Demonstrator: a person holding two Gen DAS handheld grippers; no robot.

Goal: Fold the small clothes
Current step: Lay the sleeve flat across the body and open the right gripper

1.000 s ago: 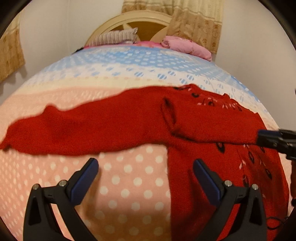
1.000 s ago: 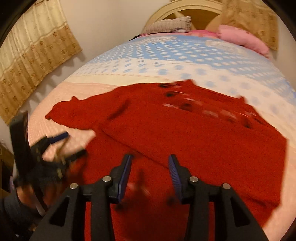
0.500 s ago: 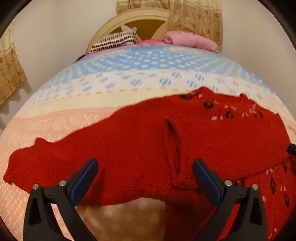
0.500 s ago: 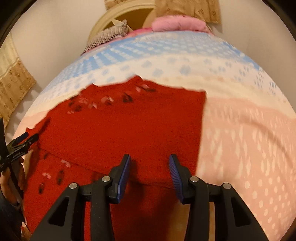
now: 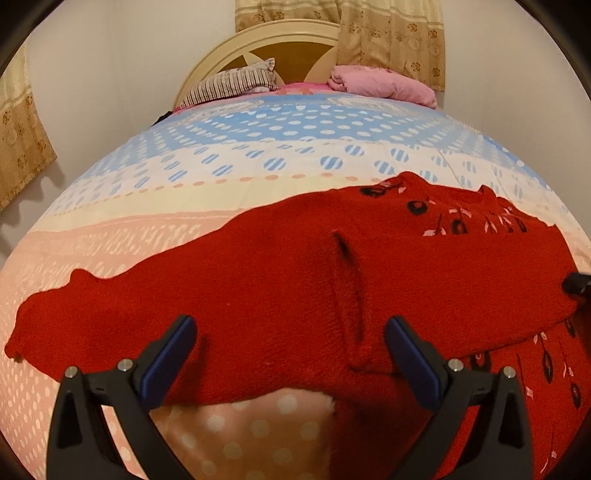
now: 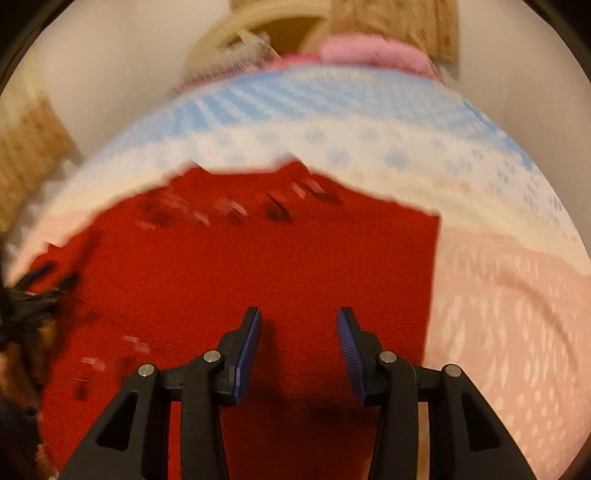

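Observation:
A small red knit sweater (image 5: 288,288) with dark and pink flower marks lies flat on the bed. One sleeve is folded across its body; the other stretches out to the left. My left gripper (image 5: 290,360) is wide open and empty, just above the sweater's left side near the armpit seam. My right gripper (image 6: 299,349) is open and empty over the sweater's right half (image 6: 258,266), near its straight right edge. The right gripper's tip shows at the right edge of the left wrist view (image 5: 578,284); the left gripper shows blurred at the left of the right wrist view (image 6: 33,295).
The bed has a dotted cover (image 5: 258,155) in blue, cream and pink bands. A striped pillow (image 5: 232,83) and a pink bundle (image 5: 384,83) lie by the headboard (image 5: 280,40). Curtains hang at the back (image 5: 391,33) and left (image 5: 18,147).
Both grippers have moved forward over the sweater. The right wrist view swung from the sweater's left part to its right half. Both stayed open.

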